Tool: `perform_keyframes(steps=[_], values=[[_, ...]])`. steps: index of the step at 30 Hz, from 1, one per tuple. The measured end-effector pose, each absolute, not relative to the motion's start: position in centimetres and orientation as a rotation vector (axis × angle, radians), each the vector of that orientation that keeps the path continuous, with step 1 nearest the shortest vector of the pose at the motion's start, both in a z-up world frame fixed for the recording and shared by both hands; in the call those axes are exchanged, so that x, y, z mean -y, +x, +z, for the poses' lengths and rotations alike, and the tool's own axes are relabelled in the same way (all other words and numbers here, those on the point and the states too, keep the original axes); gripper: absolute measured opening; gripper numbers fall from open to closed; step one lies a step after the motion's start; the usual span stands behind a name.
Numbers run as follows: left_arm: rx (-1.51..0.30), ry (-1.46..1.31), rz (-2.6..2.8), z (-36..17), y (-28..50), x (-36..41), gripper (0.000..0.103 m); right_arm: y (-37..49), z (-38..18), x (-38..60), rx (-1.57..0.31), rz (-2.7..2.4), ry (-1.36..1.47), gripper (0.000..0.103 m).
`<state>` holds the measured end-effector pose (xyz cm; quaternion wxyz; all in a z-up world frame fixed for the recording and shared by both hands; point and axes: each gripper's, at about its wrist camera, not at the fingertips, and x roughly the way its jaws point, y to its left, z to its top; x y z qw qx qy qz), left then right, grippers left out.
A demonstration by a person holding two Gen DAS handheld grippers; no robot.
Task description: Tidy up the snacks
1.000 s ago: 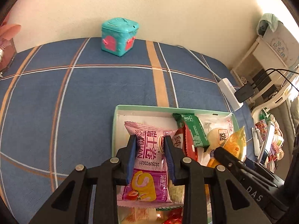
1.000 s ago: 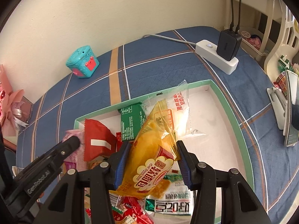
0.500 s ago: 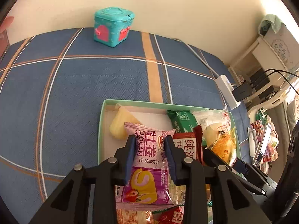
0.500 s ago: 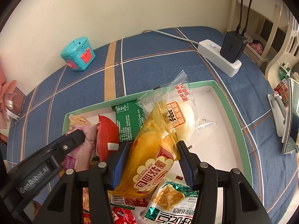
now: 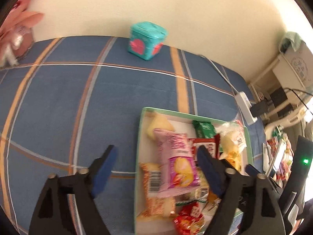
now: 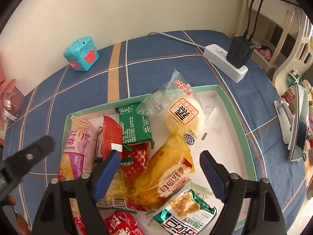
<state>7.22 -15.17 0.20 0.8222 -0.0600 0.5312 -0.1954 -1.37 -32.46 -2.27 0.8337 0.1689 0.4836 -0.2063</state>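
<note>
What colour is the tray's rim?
Pale green rim, white inside; clearest in the right wrist view.

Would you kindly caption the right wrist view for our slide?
Right gripper opening over a yellow cake packet lying among wrapped snacks in a green-rimmed white cardboard tray on a blue plaid cloth.

We see a bench [image 6: 156, 58] with a blue plaid cloth. On it lie a green-rimmed snack tray [image 6: 237, 115], a teal toy box [image 6: 81, 53] near the wall, and a white power strip [image 6: 225, 62].

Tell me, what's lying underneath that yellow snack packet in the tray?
The yellow packet rests on an orange barcoded wrapper and a green-white packet. Whatever lies directly beneath its middle is covered.
</note>
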Motion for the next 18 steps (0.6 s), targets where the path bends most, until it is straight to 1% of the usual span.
perform_keyframes(steps=[2,3,5,7,13,18], values=[[-1.124,-0.133,-0.370,0.1,6.9,13.9,0.092,-1.6,-2.1,32.2,-1.016,-0.433,0.349,0.101],[-1.120,-0.132,-0.349,0.2,6.7,13.3,0.093,-1.8,-2.0,32.0,-1.011,-0.428,0.345,0.103],[-1.103,-0.121,-0.303,0.2,6.4,12.0,0.098,-2.1,-1.9,31.5,-1.003,-0.421,0.334,0.103],[-1.087,-0.101,-0.263,0.2,6.0,11.2,0.099,-2.5,-1.7,30.9,-0.993,-0.418,0.316,0.103],[-1.125,-0.049,-0.194,-1.4,4.9,9.1,0.100,-3.4,-1.2,29.0,-0.965,-0.386,0.327,0.103],[-1.139,-0.013,-0.152,-1.8,3.6,7.7,0.100,-4.5,-0.9,27.3,-0.957,-0.363,0.316,0.103]])
